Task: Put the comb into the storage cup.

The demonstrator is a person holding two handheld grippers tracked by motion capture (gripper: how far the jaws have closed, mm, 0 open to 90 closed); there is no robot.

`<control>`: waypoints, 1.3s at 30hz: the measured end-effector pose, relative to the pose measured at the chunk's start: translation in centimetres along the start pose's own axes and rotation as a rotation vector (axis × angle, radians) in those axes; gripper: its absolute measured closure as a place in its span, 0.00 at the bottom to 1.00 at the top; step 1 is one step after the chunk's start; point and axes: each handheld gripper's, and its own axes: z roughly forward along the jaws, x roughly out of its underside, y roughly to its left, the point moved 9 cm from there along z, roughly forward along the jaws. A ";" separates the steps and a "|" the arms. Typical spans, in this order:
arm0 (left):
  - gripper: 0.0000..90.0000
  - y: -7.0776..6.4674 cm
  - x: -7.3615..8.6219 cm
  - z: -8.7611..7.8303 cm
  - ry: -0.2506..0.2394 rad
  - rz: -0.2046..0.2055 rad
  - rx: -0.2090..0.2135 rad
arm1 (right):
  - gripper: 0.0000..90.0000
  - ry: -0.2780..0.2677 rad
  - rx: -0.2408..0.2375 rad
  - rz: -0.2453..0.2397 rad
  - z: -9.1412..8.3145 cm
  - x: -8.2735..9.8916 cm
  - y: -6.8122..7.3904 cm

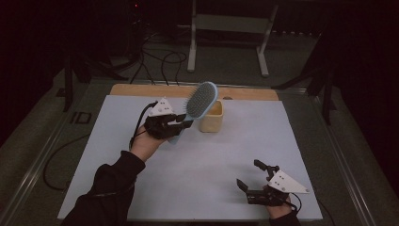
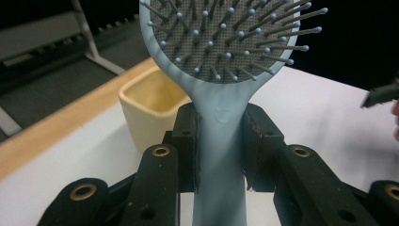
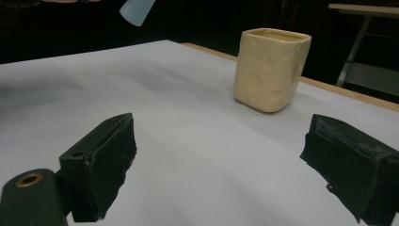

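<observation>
Roughly, largest first:
desk: desk carried a pale sheet; wooden edge showed at the far side, dark floor and a metal stand beyond.
cup: cream square cup stood upright near the far middle of the sheet, mouth open, nothing seen inside. Also in the right gripper view, well apart from that gripper.
hairbrush: light blue hairbrush was off the desk, in the air, head up and tilted toward the cup, overlapping its left rim in the high view. Bristle pad faced the left gripper's camera; the handle ran down between the jaws.
left gripper: left gripper was clenched on the hairbrush handle just below the head, both pads pressed flat on its sides.
right gripper: right gripper sat low at the near right of the sheet, jaws spread wide with nothing between them, released.
step (judgement): looked like carrying the hairbrush to stand it in the cup.
how to do it well: handle end had to go in first, so the wrist needed to swing the tail over the mouth, centre it clear of the rim, then lower straight. The grip sat high, so release only once the handle bottomed out. The cup looked light; a rim knock could tip it, and the free gripper could steady it.
</observation>
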 end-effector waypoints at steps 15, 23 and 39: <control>0.78 -0.2 -2.4 1.8 -0.072 -0.018 -0.004 | 0.10 -0.002 0.001 0.003 0.0 0.0 0.0; 0.78 0.2 -4.1 3.0 -0.133 -0.042 -0.037 | 0.10 -0.003 0.001 0.005 0.0 0.0 0.0; 0.78 1.1 -7.1 5.1 -0.244 -0.091 -0.034 | 0.10 -0.010 0.003 0.007 -0.2 -0.2 -0.1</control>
